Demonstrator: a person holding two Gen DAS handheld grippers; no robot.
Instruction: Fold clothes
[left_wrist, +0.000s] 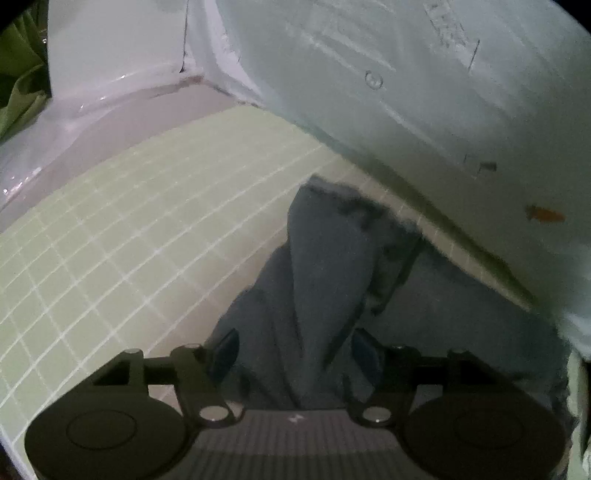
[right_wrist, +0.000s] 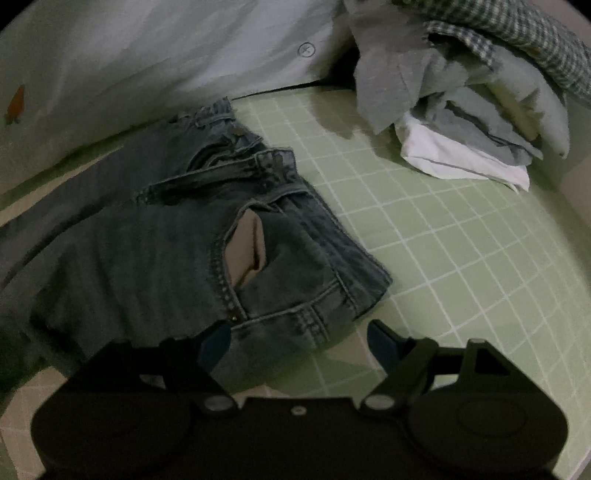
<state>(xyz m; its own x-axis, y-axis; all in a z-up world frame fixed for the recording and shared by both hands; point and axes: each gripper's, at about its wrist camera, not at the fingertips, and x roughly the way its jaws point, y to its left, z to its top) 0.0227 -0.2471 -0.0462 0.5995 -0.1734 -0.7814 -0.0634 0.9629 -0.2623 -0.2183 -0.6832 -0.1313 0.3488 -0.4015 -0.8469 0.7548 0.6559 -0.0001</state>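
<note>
Jeans lay spread on the green gridded mat, directly ahead of the right gripper, waistband end nearest it and one pale pocket lining showing through the open pocket. That gripper's jaws stood wide apart, the denim hem lying between them but not pinched. The left gripper hung over the other end of the same denim, where the cloth rose in a crumpled ridge between its fingers; those too were parted, and I could not tell whether either pad touched the fabric. By my reckoning the folding of this garment had barely begun: the jeans looked roughly laid out but rumpled, with no clean fold made. Ahead and to the right of the right gripper sat a loose heap of clothes, grey, white and checked, apparently still waiting. A pale shirt with a button and a small orange emblem lay beyond the jeans, overlapping the mat's far edge. Ahead and left of the left gripper, beyond the mat, was a shiny pinkish surface, and the room was dim.
</note>
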